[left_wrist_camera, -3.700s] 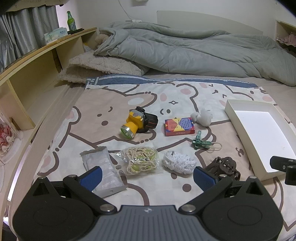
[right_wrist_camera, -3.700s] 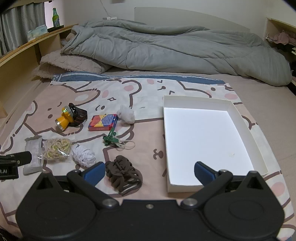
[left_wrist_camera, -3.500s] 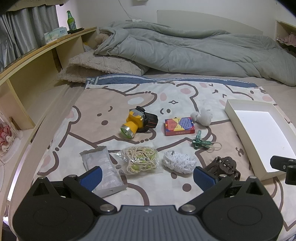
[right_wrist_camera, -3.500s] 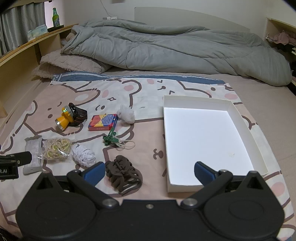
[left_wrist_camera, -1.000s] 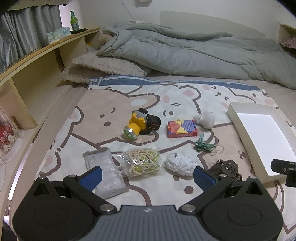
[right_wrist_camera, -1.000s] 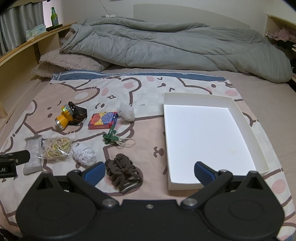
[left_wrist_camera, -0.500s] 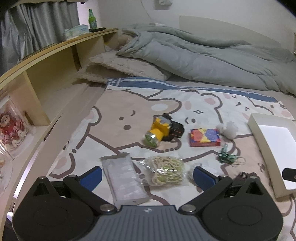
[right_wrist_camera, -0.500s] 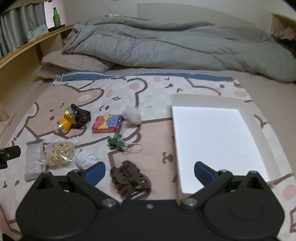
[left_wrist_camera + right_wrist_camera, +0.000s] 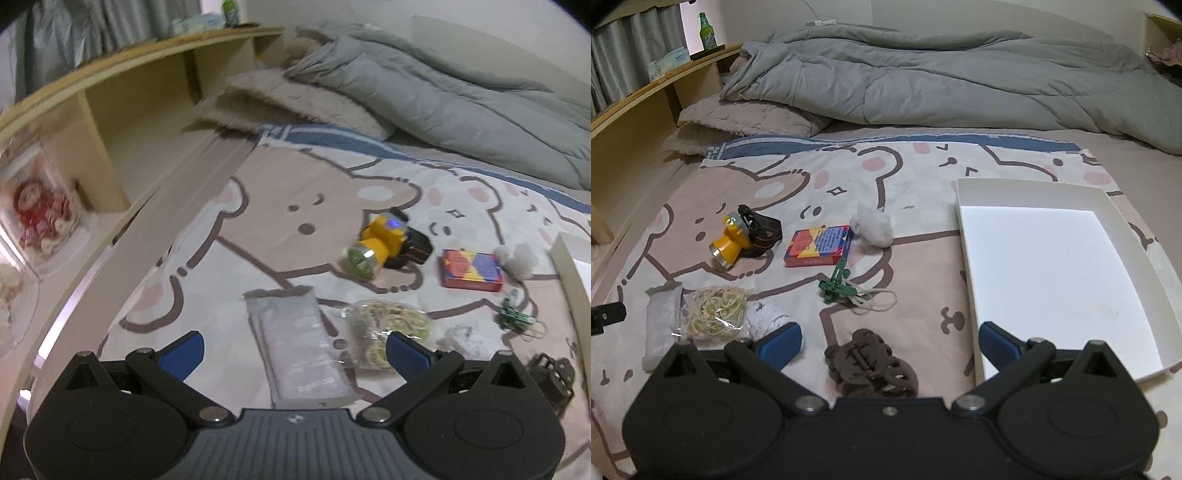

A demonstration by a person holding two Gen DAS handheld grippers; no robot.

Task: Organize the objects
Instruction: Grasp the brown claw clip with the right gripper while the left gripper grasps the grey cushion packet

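Observation:
Small objects lie on a bear-print blanket. My left gripper (image 9: pixel 295 349) is open and empty, right over a flat grey packet (image 9: pixel 299 343), with a bag of rubber bands (image 9: pixel 388 325) beside its right finger. My right gripper (image 9: pixel 890 343) is open and empty, just above a brown hair claw (image 9: pixel 871 363). Farther off lie a yellow headlamp (image 9: pixel 738 240), a red and blue card box (image 9: pixel 818 245), a green clip (image 9: pixel 836 286) and a white fluffy ball (image 9: pixel 873 225). A white mesh bundle (image 9: pixel 766 317) lies by the right gripper's left finger. An empty white tray (image 9: pixel 1049 266) sits at the right.
A grey duvet (image 9: pixel 923 74) and a pillow (image 9: pixel 746 118) lie at the head of the bed. A wooden shelf unit (image 9: pixel 110 110) runs along the left side, with a green bottle (image 9: pixel 707 31) on top.
My left gripper has swung left and closer to the grey packet. My right gripper has moved forward and down toward the hair claw. Both stay open.

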